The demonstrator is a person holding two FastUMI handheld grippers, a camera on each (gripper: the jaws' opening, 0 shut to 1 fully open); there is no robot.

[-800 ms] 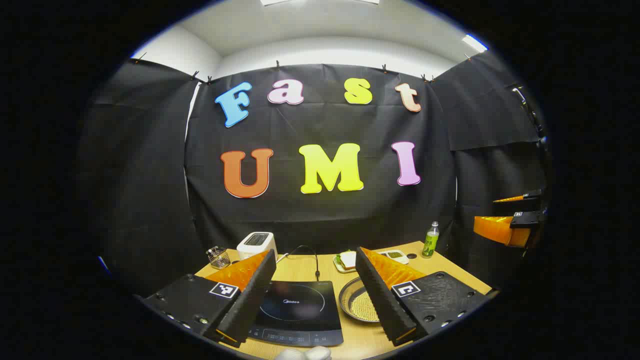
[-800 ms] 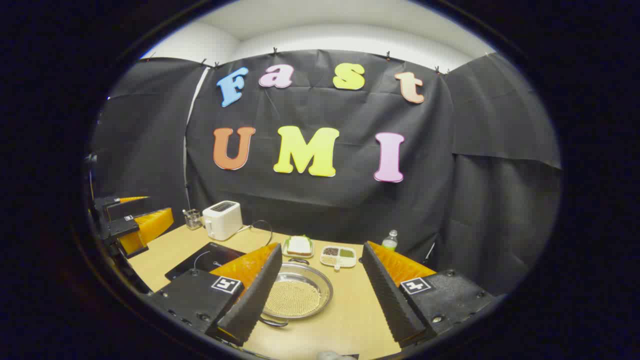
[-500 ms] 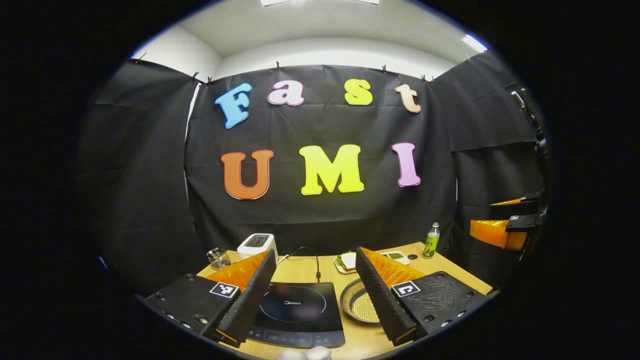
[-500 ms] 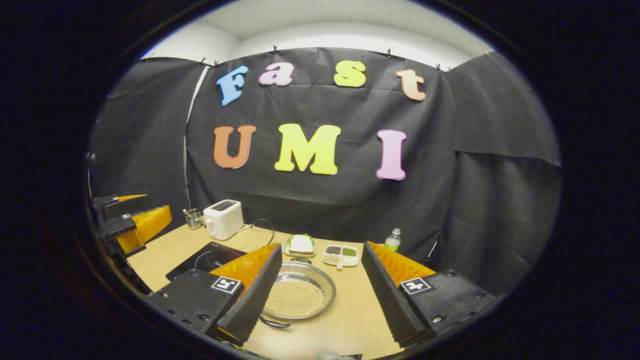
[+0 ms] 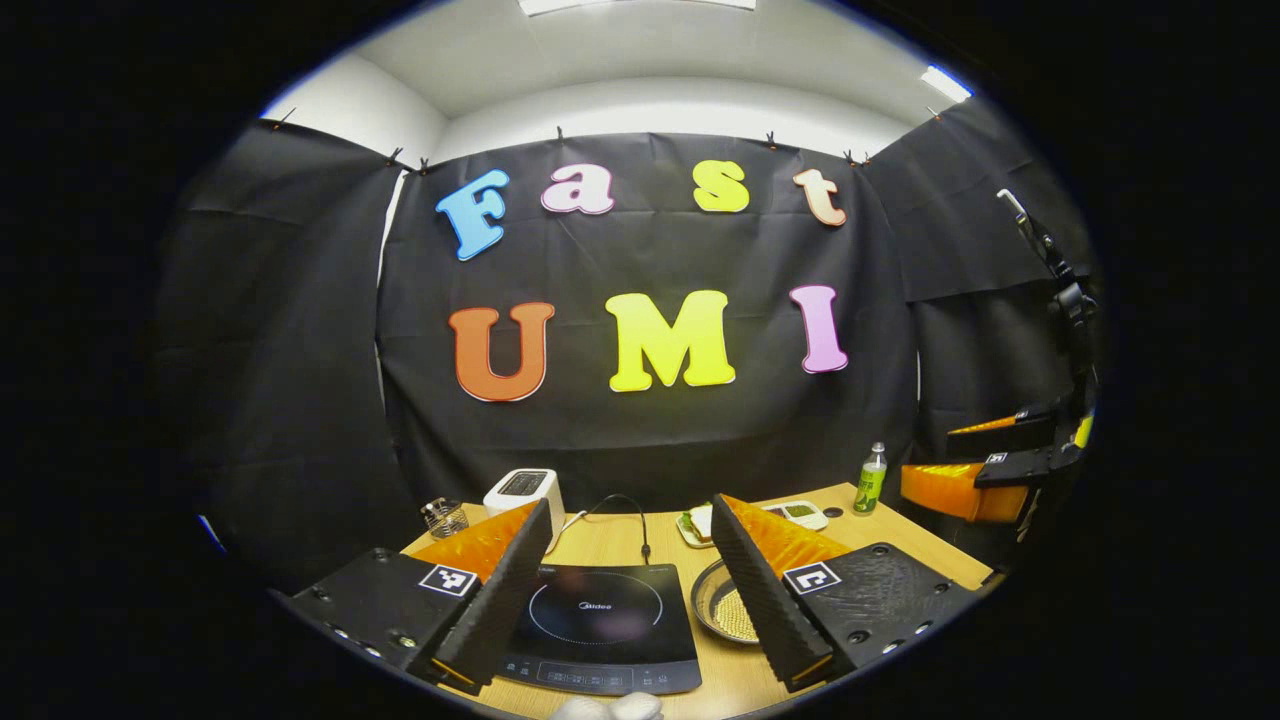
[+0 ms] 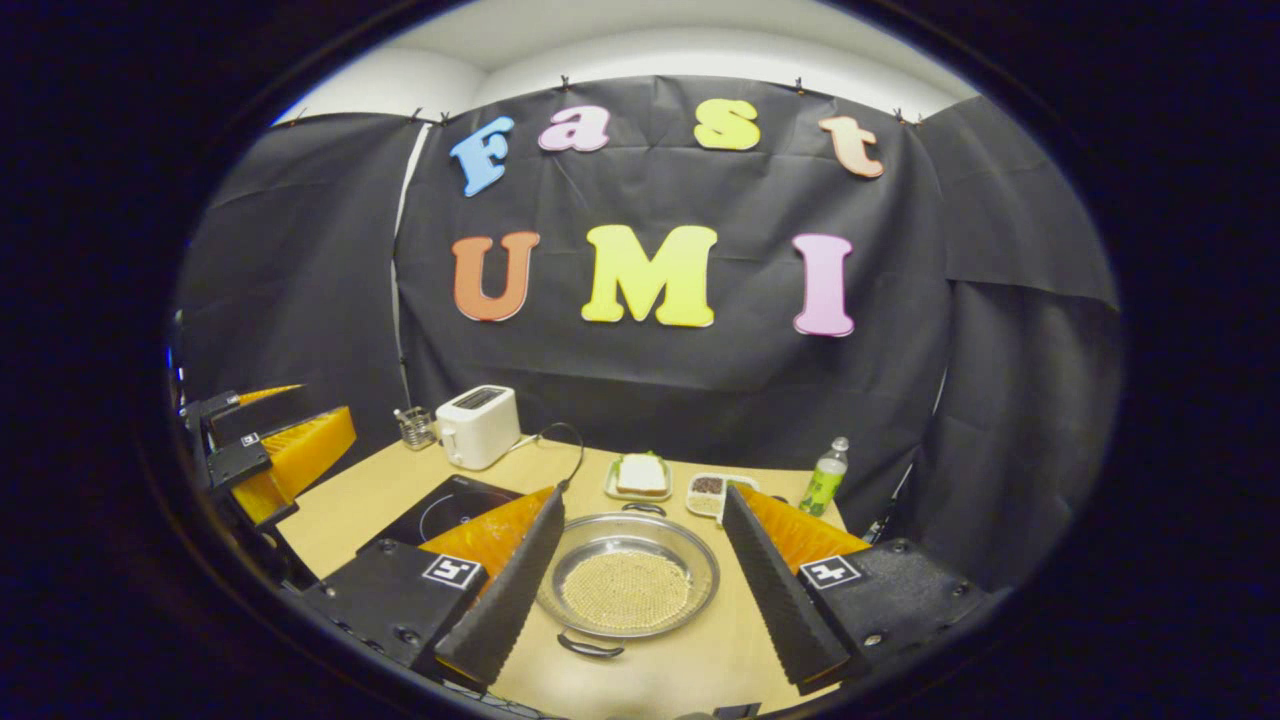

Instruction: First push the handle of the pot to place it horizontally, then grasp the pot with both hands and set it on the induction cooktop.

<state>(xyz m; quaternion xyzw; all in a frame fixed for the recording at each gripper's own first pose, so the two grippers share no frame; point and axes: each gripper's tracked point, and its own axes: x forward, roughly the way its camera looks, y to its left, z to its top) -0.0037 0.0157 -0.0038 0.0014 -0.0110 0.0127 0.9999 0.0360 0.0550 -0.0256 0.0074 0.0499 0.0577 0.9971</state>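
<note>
pot (image 6: 628,588) now centred, between right tool (image 6: 640,590) fingers

Bare wooden table (image 6: 700,665) along its near edge. Far edge crowded: white toaster (image 6: 478,426), sandwich plate (image 6: 640,476), divided snack tray (image 6: 708,488), green bottle (image 6: 826,476) at the far right corner.

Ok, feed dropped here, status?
Left claw open, right claw open. Pot on table, beside cooktop, untouched. Nothing in the way.
</note>
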